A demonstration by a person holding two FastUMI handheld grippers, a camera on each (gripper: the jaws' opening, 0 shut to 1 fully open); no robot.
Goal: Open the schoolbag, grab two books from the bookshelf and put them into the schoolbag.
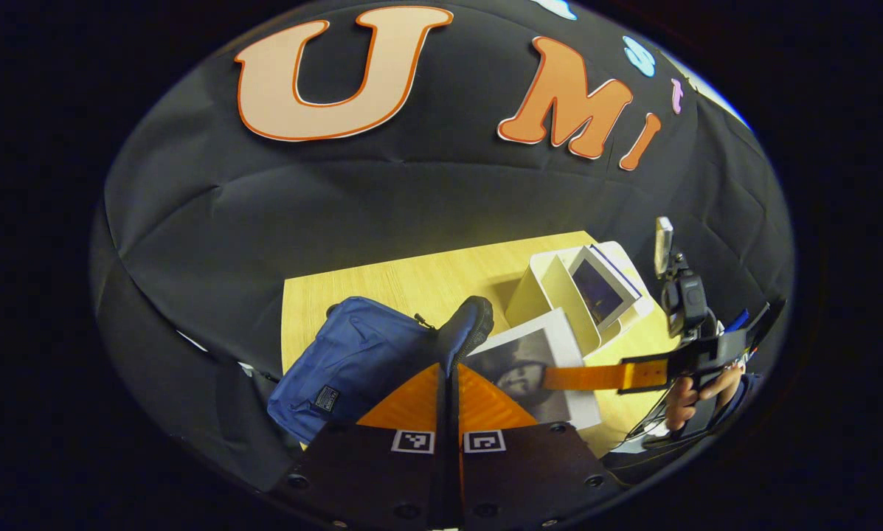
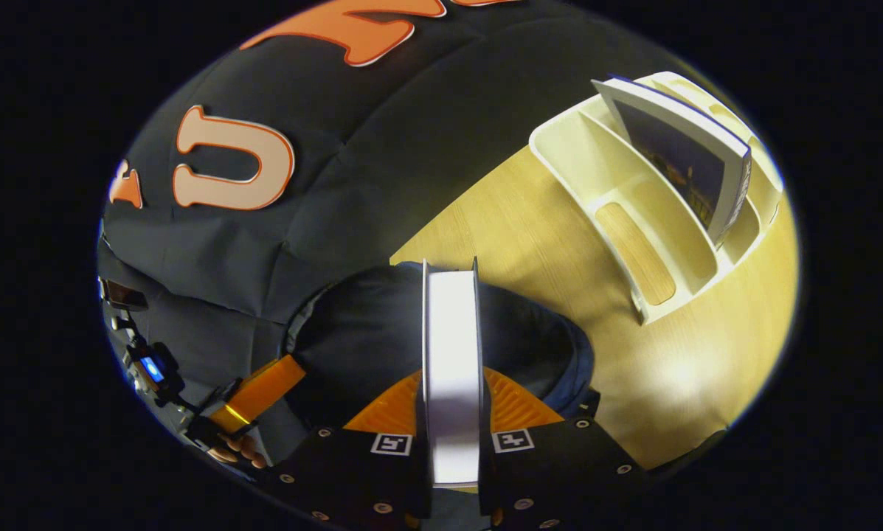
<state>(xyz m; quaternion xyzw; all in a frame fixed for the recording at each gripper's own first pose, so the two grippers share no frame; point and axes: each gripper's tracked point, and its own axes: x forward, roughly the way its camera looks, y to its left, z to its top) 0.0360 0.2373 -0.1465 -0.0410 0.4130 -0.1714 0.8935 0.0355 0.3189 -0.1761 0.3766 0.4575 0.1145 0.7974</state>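
Blue schoolbag: left fingers pinch its flap up; right fingers clamp a book above it. Next, lower it inside.

left gripper view looks down from high over the table; right gripper view sits nearer, lower; both share the schoolbag and bookshelf.

Right gripper: jaws closed on a white book, both pressing its covers, page edge facing the camera.
Schoolbag: dark opening gaping directly beyond the held book, blue rim at its right side.
Bookshelf: cream rack on the worktop, upper right, well apart from the bag.
Second book: leaning in the rack's far compartment.
Left gripper: lower left, a hand holding it.
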